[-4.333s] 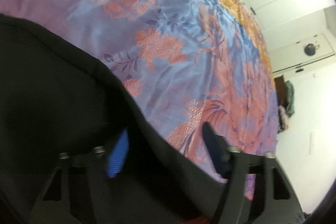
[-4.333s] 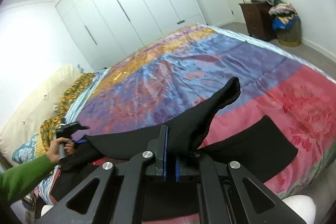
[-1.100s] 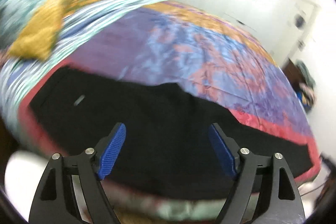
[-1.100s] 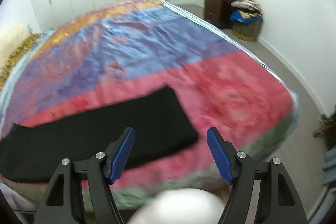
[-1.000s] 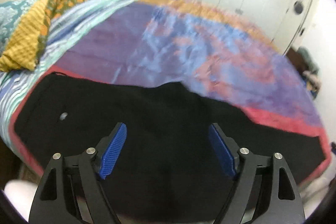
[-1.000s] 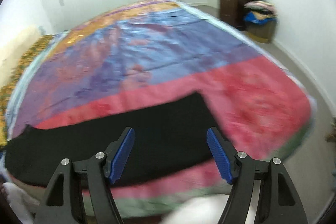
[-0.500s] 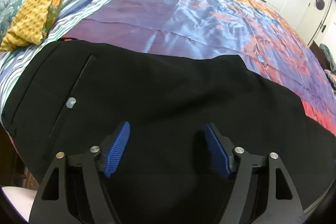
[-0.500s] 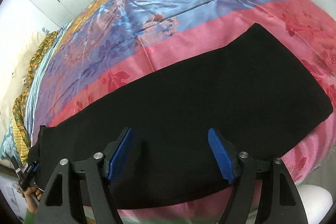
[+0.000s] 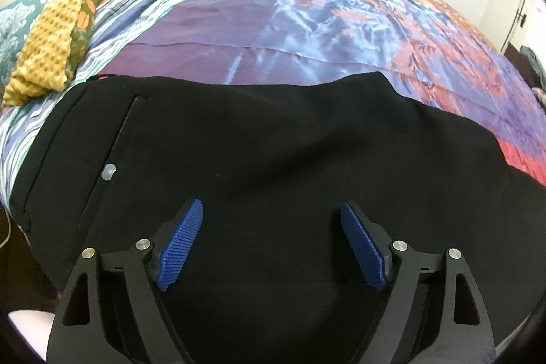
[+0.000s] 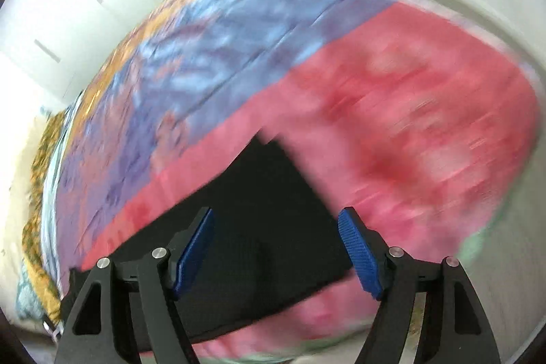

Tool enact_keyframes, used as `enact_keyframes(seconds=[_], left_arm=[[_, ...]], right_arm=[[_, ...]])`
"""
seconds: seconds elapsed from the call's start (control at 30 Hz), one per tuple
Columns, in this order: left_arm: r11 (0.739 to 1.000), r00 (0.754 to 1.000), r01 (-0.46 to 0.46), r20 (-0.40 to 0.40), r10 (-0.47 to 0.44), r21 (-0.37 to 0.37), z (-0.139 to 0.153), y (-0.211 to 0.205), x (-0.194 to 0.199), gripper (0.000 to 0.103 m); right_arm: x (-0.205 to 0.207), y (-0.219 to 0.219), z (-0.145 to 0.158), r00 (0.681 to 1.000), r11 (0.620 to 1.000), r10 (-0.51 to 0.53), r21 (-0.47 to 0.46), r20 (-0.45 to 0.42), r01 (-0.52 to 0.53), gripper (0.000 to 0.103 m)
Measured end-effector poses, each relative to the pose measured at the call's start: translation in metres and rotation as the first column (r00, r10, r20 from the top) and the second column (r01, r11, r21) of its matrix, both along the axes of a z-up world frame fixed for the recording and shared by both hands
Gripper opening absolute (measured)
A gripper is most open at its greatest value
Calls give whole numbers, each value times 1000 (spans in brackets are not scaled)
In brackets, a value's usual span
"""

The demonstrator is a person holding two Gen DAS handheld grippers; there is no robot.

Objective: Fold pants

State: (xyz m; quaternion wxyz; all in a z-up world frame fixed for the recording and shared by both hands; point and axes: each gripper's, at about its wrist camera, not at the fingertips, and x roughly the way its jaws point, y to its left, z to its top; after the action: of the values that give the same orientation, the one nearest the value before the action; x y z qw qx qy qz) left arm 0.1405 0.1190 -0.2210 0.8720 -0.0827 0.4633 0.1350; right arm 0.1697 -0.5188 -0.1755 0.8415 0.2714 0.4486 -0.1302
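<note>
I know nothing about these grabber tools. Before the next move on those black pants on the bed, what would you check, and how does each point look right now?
1. Pants lie flat on the bedspread, one leg over the other: ok.
2. Left gripper has nothing between its pads: ok. Its jaws have just been opening.
3. Right gripper open and empty, over the hem end: ok.
4. Waist end smooth, with the button showing: ok.
5. Right wrist view sharp enough to aim at the hem: not ok, it is blurred.
6. Whether either gripper's tips touch the cloth: cannot tell.
</note>
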Motion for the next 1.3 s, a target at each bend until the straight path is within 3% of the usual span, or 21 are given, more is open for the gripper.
enact_keyframes(seconds=[0.13, 0.23, 0.33, 0.53, 0.67, 0.77, 0.93, 1.1, 1.2, 1.3], left_arm=[[1000, 1000, -12, 8, 12, -25, 3, 2, -2, 85], [999, 1000, -15, 14, 15, -37, 4, 2, -4, 85], [1000, 1000, -7, 10, 7, -23, 3, 0, -4, 86], [1000, 1000, -5, 13, 5, -18, 3, -1, -5, 86], [1000, 1000, -1, 11, 1, -14, 3, -1, -5, 86], [1000, 1000, 2, 11, -2, -14, 3, -1, -5, 86], [1000, 1000, -1, 9, 1, -4, 1, -3, -4, 88], [1000, 1000, -1, 8, 1, 0, 1, -4, -4, 88], [1000, 1000, 0, 6, 0, 6, 1, -5, -4, 89], [1000, 1000, 1, 6, -1, 10, 1, -6, -4, 89]], right_arm=[[-25, -18, 7, 997, 989, -53, 140, 49, 46, 74], [-37, -10, 2, 996, 959, -56, 282, 76, 33, 74], [-38, -2, -15, 996, 923, -71, 381, 48, 47, 74], [-26, -4, -45, 996, 902, -79, 421, -51, 93, 74], [-11, -5, -52, 995, 946, -56, 313, -80, 79, 74], [-4, -15, -55, 996, 957, -53, 282, -69, 70, 74], [11, -25, -68, 997, 891, 71, 449, -8, -60, 76], [13, -31, -68, 985, 827, 149, 536, 82, -170, 76], [14, -29, -73, 988, 849, 152, 510, 14, -137, 76], [19, -20, -78, 987, 806, 158, 576, 19, -141, 76]])
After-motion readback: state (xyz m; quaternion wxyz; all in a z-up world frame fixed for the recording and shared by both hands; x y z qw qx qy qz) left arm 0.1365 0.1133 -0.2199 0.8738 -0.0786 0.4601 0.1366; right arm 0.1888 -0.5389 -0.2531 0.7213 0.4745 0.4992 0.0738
